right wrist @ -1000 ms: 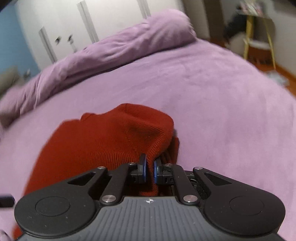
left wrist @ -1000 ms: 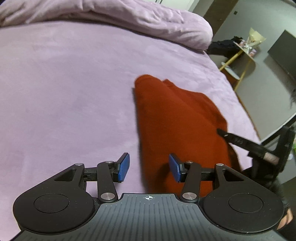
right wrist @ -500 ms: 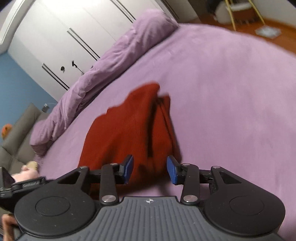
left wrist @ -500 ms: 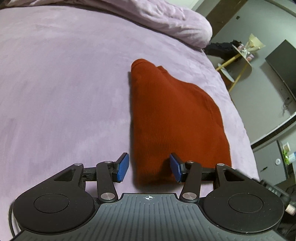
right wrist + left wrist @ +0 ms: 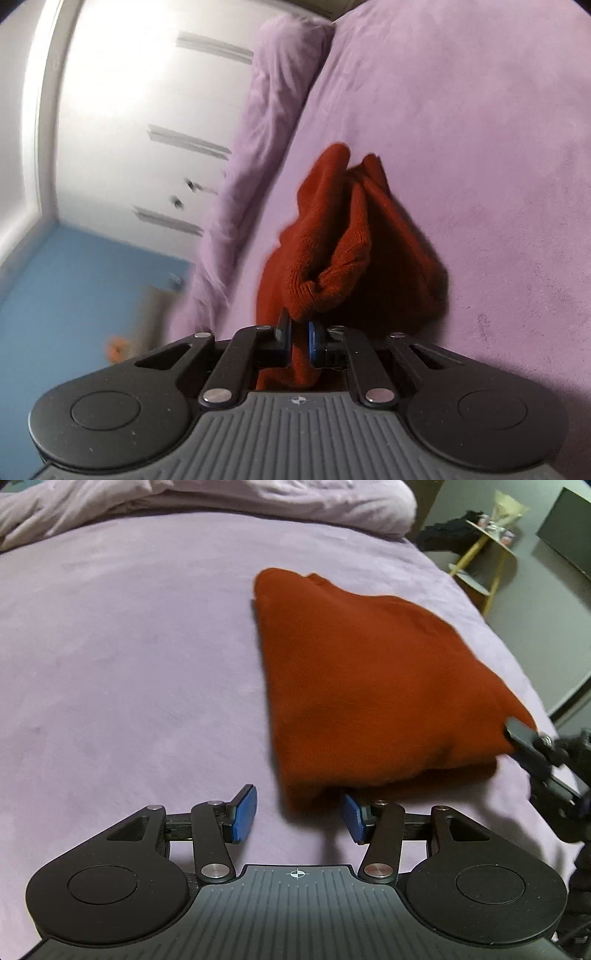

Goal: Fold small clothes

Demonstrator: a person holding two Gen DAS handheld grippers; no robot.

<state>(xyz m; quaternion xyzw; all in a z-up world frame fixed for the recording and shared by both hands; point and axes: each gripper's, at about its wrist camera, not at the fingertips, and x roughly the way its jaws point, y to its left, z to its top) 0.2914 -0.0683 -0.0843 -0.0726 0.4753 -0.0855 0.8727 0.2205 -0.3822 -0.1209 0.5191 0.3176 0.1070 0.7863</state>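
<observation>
Right wrist view: my right gripper [image 5: 297,341] pinches a corner of the rust-red knit garment [image 5: 332,251], so a tug could undo the fold. On the purple bed cover [image 5: 129,646], its near edge sits just ahead of my spread, empty left gripper [image 5: 299,819]

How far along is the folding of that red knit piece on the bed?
Done: the red knit garment already lies doubled into a compact shape on the purple bed. In hand: the right gripper is shut on one corner, lifting it. Left: the open left gripper at the near corner has not gripped, and the final fold remains.
</observation>
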